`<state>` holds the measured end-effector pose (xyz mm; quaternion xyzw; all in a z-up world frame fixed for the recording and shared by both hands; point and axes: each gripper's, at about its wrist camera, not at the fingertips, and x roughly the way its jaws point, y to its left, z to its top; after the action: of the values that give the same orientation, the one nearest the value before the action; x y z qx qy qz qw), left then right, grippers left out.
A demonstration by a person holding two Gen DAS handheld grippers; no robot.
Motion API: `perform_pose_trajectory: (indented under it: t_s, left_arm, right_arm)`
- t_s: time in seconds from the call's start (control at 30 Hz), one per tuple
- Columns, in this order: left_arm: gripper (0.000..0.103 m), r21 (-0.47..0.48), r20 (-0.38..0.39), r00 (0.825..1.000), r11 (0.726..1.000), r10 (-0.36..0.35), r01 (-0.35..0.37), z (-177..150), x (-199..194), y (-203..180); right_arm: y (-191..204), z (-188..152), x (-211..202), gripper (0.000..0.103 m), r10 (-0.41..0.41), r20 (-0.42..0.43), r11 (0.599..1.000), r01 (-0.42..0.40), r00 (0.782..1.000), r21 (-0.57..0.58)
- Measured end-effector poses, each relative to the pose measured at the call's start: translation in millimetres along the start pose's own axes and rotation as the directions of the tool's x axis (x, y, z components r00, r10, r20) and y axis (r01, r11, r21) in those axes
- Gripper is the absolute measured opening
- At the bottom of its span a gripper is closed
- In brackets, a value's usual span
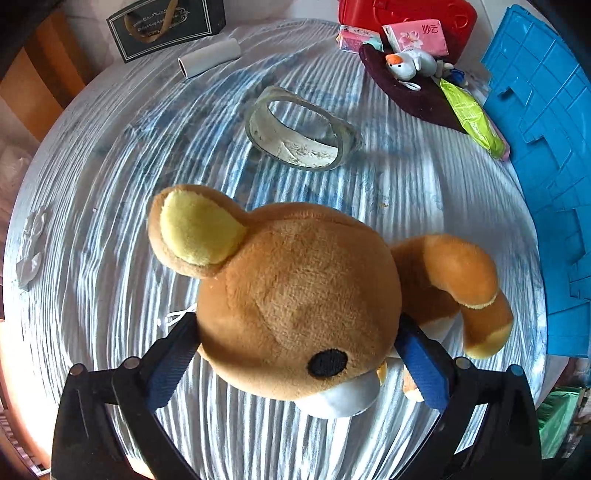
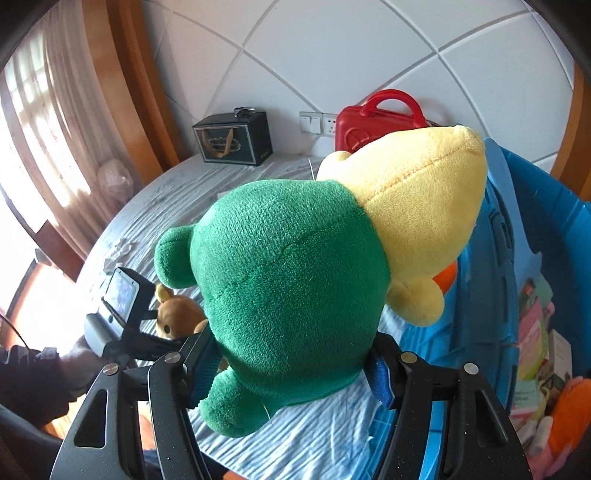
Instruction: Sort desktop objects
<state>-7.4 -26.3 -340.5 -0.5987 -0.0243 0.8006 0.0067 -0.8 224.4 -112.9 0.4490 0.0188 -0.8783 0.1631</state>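
Note:
A brown plush bear lies on the striped tablecloth, face toward the camera. My left gripper points down over it, jaws wide. Its blue pads flank the bear's head on both sides without squeezing it. In the right wrist view the same bear shows small at lower left, beside a person's hand holding the left gripper. My right gripper is shut on a green and yellow plush toy, held above the table next to the blue bin.
A glass bowl with white residue stands beyond the bear. Farther back are a white roll, a dark gift box, a red case, tissue packs and a small white toy on a dark cloth. Blue plastic panel at right.

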Motion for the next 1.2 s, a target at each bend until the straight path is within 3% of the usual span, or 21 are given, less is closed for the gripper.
perform_pose_trajectory:
  t_s: [0.2,0.23,0.3,0.4,0.5,0.67,0.83,1.2]
  left_arm:
    - [0.103,-0.019,0.042,0.997,0.998,-0.060,0.061,9,10,10]
    - [0.100,-0.008,0.044,0.997,0.997,-0.071,0.071,11,9,10]
    - [0.086,0.001,0.054,0.995,0.996,-0.085,0.085,13,3,10]
    - [0.076,0.020,0.065,0.993,0.995,-0.101,0.100,10,-9,11]
    - [0.074,0.018,0.092,0.988,0.992,-0.123,0.122,7,-30,14]
    - [0.074,0.043,0.202,0.970,0.991,-0.133,0.127,11,-96,17]
    - [0.074,0.065,0.320,0.943,0.995,-0.094,0.078,20,-160,11]
    - [0.075,0.104,0.515,0.851,0.993,-0.103,0.057,41,-276,-36]
  right_arm:
    - [7,0,5,0.067,-0.020,-0.016,1.000,0.020,1.000,0.017]
    - [9,0,7,0.067,-0.023,-0.017,1.000,0.023,1.000,0.019]
    - [12,2,8,0.067,-0.027,-0.017,0.999,0.028,0.999,0.025]
    - [16,2,4,0.067,-0.031,-0.011,0.999,0.031,0.999,0.033]
    - [20,3,2,0.067,-0.031,-0.001,0.999,0.031,1.000,0.037]
    - [24,4,-5,0.067,-0.024,0.022,0.999,0.024,0.999,0.035]
    - [25,7,-20,0.067,-0.017,0.061,1.000,0.015,0.998,0.027]
    - [11,14,-86,0.067,0.011,0.219,1.000,-0.014,0.976,0.013]
